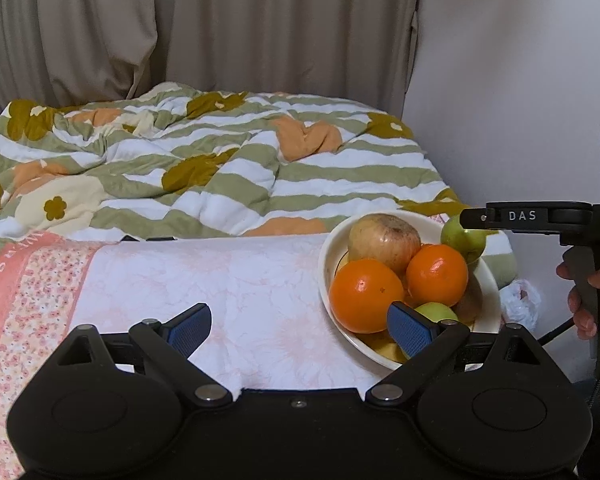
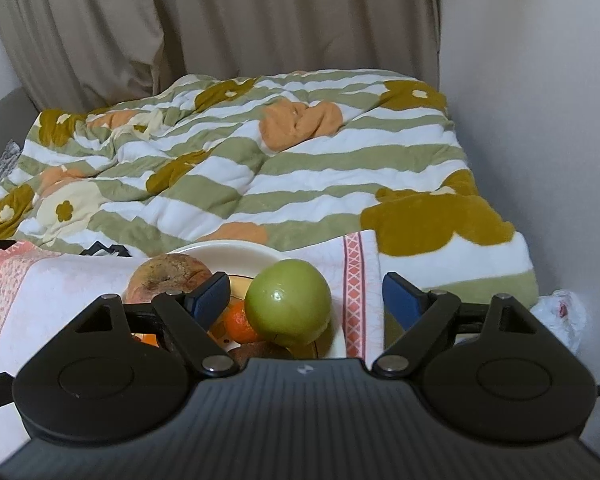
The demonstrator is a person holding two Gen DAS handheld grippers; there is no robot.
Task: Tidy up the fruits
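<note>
Green apple (image 2: 288, 300) between parted tongs (image 2: 306, 300)

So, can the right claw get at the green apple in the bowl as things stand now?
Probably yes. The right claw is open, and the green apple sits on top of the pile in the bowl, right between its fingers. Nothing covers it; only the brownish apple lies close on the left.

I held the left gripper (image 1: 299, 328) low and level, its blue pads (image 1: 190, 328) spread wide apart with nothing between them. The right gripper (image 2: 306, 300) was likewise spread wide (seen side-on from the left view), gripped at its handle by my right hand (image 1: 588, 296).
</note>
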